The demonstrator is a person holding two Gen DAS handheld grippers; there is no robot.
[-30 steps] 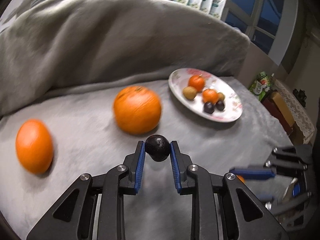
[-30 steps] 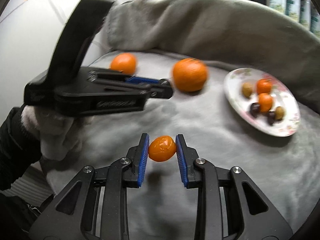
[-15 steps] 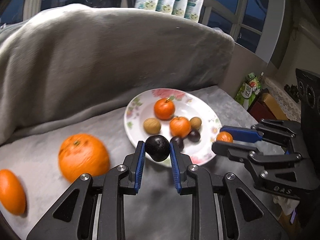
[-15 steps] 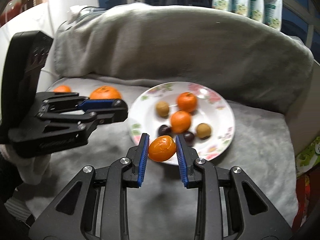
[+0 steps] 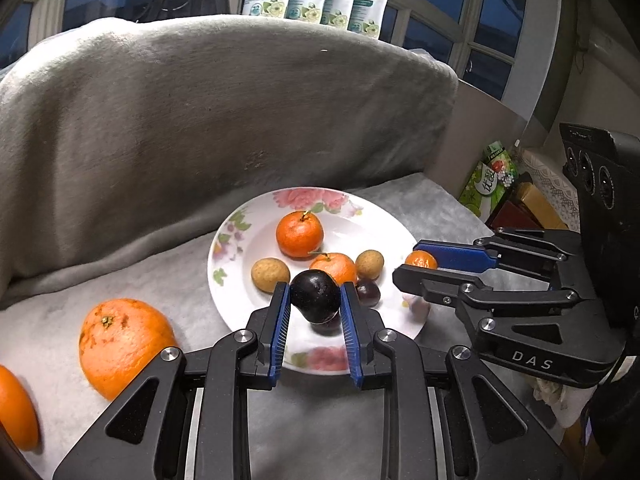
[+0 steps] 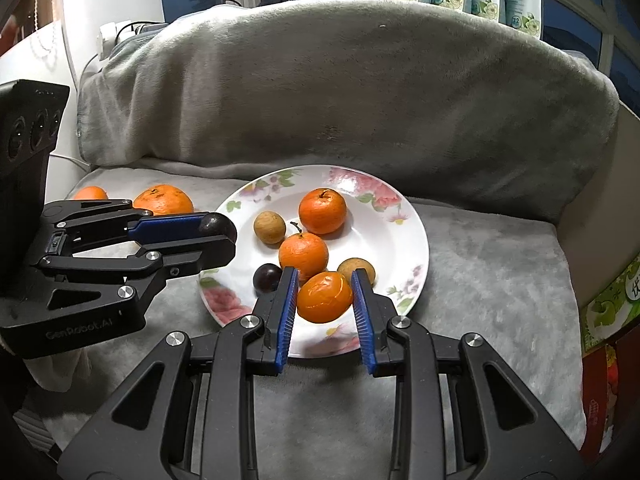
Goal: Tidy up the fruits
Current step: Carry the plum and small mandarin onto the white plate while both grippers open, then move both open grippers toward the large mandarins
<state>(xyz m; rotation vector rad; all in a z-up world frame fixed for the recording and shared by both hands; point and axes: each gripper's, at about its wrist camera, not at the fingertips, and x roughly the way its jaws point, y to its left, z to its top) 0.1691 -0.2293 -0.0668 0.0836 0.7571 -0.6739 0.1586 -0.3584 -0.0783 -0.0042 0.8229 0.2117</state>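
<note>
A white floral plate [image 5: 240, 240] [image 6: 412, 240] lies on the grey blanket and holds two mandarins, two brown longans and dark plums. My left gripper [image 5: 315, 298] is shut on a dark plum [image 5: 315, 296] and holds it over the plate's near edge; it also shows in the right wrist view [image 6: 218, 227]. My right gripper [image 6: 325, 298] is shut on a small orange kumquat [image 6: 325, 297], just above the plate's near side; in the left wrist view it reaches in from the right [image 5: 418, 264].
A large orange [image 5: 124, 346] and a second orange [image 5: 16, 408] lie on the blanket left of the plate. The blanket-covered sofa back [image 5: 220, 120] rises behind. Boxes and packets [image 5: 496, 184] stand beyond the sofa's right end.
Both grippers have moved toward the plate with their fruits held. The plate now sits right in front of both, and the oranges have slid to the left of view.
</note>
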